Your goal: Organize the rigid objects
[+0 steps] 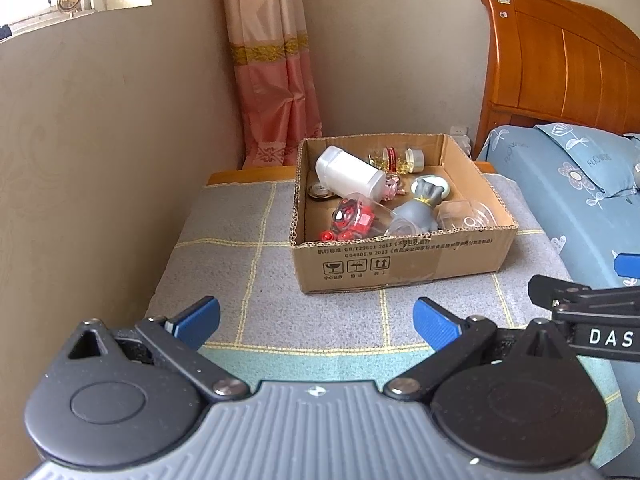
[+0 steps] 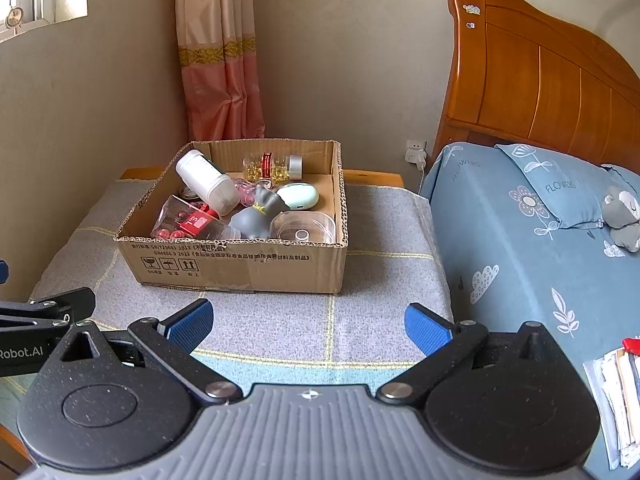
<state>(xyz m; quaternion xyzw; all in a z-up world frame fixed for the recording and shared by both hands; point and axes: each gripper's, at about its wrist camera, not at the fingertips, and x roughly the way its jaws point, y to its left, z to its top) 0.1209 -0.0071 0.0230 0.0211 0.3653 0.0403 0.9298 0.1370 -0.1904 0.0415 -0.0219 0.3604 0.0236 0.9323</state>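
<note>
A bed (image 2: pixel 520 240) with a blue flowered cover and a wooden headboard (image 2: pixel 540 80) fills the right side of a bedroom corner. Beside it stands a low surface (image 2: pixel 380 220) draped in a grey checked cloth, placed against the wall near a pink curtain (image 2: pixel 220 60). On it sits an open cardboard box (image 2: pixel 240 268), which gathers the rigid objects in a loose heap: a white plastic bottle (image 2: pixel 206 182) lying on its side across the others, a grey figurine (image 2: pixel 260 216), a clear round container (image 2: pixel 306 228), a clear packet of red pieces (image 2: pixel 188 220), a jar of yellow capsules (image 2: pixel 272 168) and a pale green case (image 2: pixel 298 196). All lie inside the box; none shows on the cloth around it. Both the left tool (image 1: pixel 316 320) and the right tool (image 2: pixel 308 326) hover short of the box, fingers spread wide, gripping nothing.
</note>
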